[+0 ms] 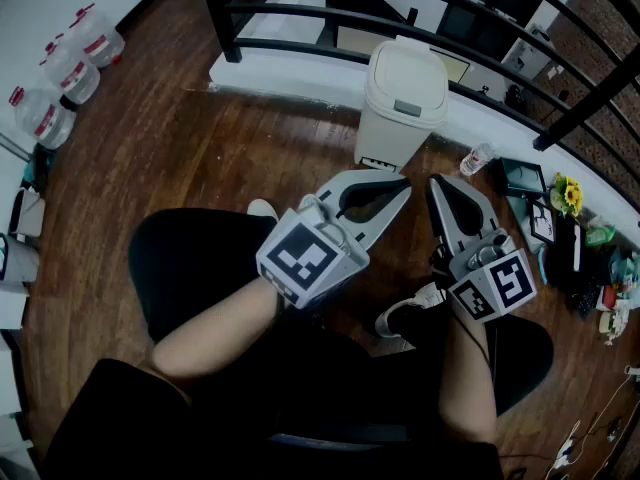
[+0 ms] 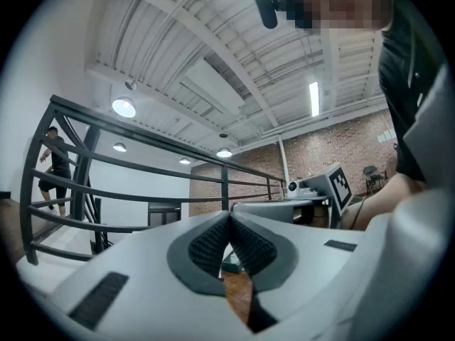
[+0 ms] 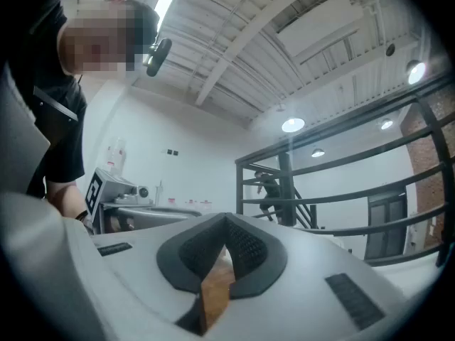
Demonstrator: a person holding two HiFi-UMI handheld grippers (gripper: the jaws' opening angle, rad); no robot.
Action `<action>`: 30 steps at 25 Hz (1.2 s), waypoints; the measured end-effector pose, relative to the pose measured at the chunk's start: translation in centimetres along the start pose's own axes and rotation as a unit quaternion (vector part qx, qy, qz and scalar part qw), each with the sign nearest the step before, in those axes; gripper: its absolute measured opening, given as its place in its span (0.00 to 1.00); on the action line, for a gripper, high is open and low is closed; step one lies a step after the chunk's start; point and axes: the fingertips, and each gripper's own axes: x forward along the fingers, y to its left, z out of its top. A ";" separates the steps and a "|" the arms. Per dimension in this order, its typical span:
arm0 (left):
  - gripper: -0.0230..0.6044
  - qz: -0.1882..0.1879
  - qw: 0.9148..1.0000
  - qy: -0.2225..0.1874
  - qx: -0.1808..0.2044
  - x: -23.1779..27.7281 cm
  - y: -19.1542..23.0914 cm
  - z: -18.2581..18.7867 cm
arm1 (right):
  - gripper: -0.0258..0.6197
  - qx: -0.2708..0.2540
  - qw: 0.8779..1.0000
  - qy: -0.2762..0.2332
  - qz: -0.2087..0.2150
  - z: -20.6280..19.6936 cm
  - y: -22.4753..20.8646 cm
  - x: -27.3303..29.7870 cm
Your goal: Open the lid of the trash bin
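Note:
The white trash bin (image 1: 404,98) stands on the wooden floor against the white ledge, its lid down, with a grey push tab (image 1: 407,108) on the front. My left gripper (image 1: 403,185) is shut and empty, its tips a short way in front of the bin's base. The right gripper (image 1: 437,181) beside it is shut and empty too. Both point toward the bin without touching it. In the left gripper view the jaws (image 2: 229,216) meet with nothing between them; the right gripper view shows its jaws (image 3: 226,220) the same. Neither gripper view shows the bin.
A black railing (image 1: 300,18) curves behind the bin. Water jugs (image 1: 70,68) stand at the far left wall. A small bottle (image 1: 477,158), picture frames (image 1: 525,180) and yellow flowers (image 1: 567,194) clutter the floor at right. My shoes (image 1: 405,318) are below the grippers.

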 end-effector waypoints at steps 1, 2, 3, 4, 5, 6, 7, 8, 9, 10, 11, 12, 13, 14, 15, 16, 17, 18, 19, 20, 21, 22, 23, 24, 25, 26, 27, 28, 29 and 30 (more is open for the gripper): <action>0.10 0.006 1.000 0.004 -0.002 0.2 0.6 -0.5 | 0.06 0.014 1.000 -0.006 -0.010 -0.4 -0.4 0.3; 0.10 0.012 1.000 0.008 -0.004 0.6 1.1 -1.0 | 0.06 0.024 0.999 -0.011 -0.020 -0.9 -0.9 0.5; 0.10 0.017 1.000 0.010 -0.005 1.1 1.7 -1.5 | 0.06 0.030 0.999 -0.015 -0.030 -1.3 -1.6 0.8; 0.10 0.021 1.000 0.011 -0.006 1.8 2.3 -2.0 | 0.06 0.031 0.999 -0.017 -0.038 -1.7 -2.4 1.1; 0.10 0.027 1.000 0.012 -0.009 2.7 3.0 -2.6 | 0.06 0.030 0.998 -0.019 -0.045 -2.2 -3.5 1.5; 0.10 0.034 0.999 0.014 -0.012 3.7 3.9 -3.3 | 0.06 0.029 0.998 -0.021 -0.051 -2.7 -4.8 2.1; 0.10 0.041 0.999 0.016 -0.015 4.9 4.8 -4.3 | 0.06 0.028 0.998 -0.025 -0.056 -3.2 -6.2 2.6; 0.10 0.047 0.999 0.017 -0.017 6.2 5.9 -5.3 | 0.06 0.028 0.997 -0.031 -0.059 -3.8 -7.8 3.2; 0.10 0.052 0.998 0.018 -0.022 7.5 7.0 -6.4 | 0.06 0.029 0.997 -0.039 -0.060 -4.4 -9.2 3.9; 0.10 0.058 0.998 0.016 -0.029 8.8 8.1 -7.5 | 0.06 0.028 0.997 -0.045 -0.059 -5.2 -10.6 4.6; 0.10 0.064 0.997 0.012 -0.037 9.9 9.2 -8.5 | 0.06 0.023 0.997 -0.044 -0.055 -6.1 -11.7 5.3; 0.10 0.070 0.996 0.009 -0.046 11.1 10.1 -9.5 | 0.06 0.016 0.998 -0.039 -0.050 -7.2 -12.7 6.1; 0.10 0.074 0.996 0.007 -0.052 12.2 11.0 -10.6 | 0.06 0.012 0.998 -0.031 -0.044 -8.2 -13.5 6.8; 0.10 0.076 0.996 0.009 -0.055 13.2 11.7 -11.7 | 0.06 0.013 0.999 -0.025 -0.040 -9.3 -14.3 7.5; 0.10 0.078 0.995 0.016 -0.057 14.0 12.2 -12.9 | 0.06 0.018 0.999 -0.019 -0.039 -10.2 -15.0 8.1; 0.10 0.080 0.995 0.026 -0.061 14.7 12.6 -14.3 | 0.06 0.024 0.999 -0.014 -0.041 -11.1 -15.7 8.4; 0.10 0.083 0.994 0.038 -0.067 15.3 13.0 -15.6 | 0.06 0.028 0.999 -0.007 -0.043 -11.9 -16.2 8.7; 0.10 0.086 0.992 0.050 -0.072 15.7 13.2 -16.9 | 0.06 0.030 0.999 0.000 -0.044 -12.7 -16.6 8.8; 0.10 0.089 0.991 0.062 -0.076 16.1 13.5 -18.0 | 0.06 0.032 0.998 0.008 -0.044 -13.4 -17.0 8.9; 0.10 0.093 0.990 0.074 -0.079 16.4 13.7 -19.2 | 0.06 0.037 0.998 0.014 -0.043 -14.2 -17.4 9.0; 0.10 0.098 0.988 0.086 -0.082 16.6 14.0 -20.3 | 0.06 0.044 0.998 0.019 -0.041 -15.0 -17.8 9.0; 0.10 0.105 0.986 0.098 -0.087 16.8 14.4 -21.5 | 0.06 0.052 0.998 0.024 -0.038 -15.8 -18.3 9.1; 0.10 0.113 0.983 0.108 -0.092 17.1 14.8 -22.7 | 0.06 0.059 0.997 0.030 -0.034 -16.7 -18.7 9.2; 0.10 0.122 0.981 0.118 -0.097 17.4 15.3 -23.9 | 0.06 0.065 0.997 0.039 -0.029 -17.7 -19.2 9.3; 0.10 0.130 0.978 0.128 -0.102 17.6 15.7 -25.1 | 0.06 0.070 0.996 0.049 -0.025 -18.9 -19.6 9.4; 0.10 0.136 0.975 0.138 -0.108 17.7 16.0 -26.4 | 0.06 0.077 0.995 0.058 -0.023 -20.1 -20.0 9.5; 0.10 0.143 0.972 0.146 -0.115 17.9 16.3 -27.6 | 0.06 0.083 0.994 0.067 -0.024 -21.4 -20.5 9.5; 0.10 0.148 0.970 0.152 -0.122 18.0 16.7 -28.7 | 0.06 0.090 0.993 0.073 -0.026 -22.5 -21.0 9.4; 0.10 0.154 0.967 0.157 -0.128 18.2 17.0 -29.7 | 0.06 0.096 0.992 0.078 -0.030 -23.6 -21.5 9.3; 0.10 0.158 0.965 0.163 -0.131 18.4 17.2 -30.6 | 0.06 0.102 0.991 0.082 -0.034 -24.6 -22.0 9.2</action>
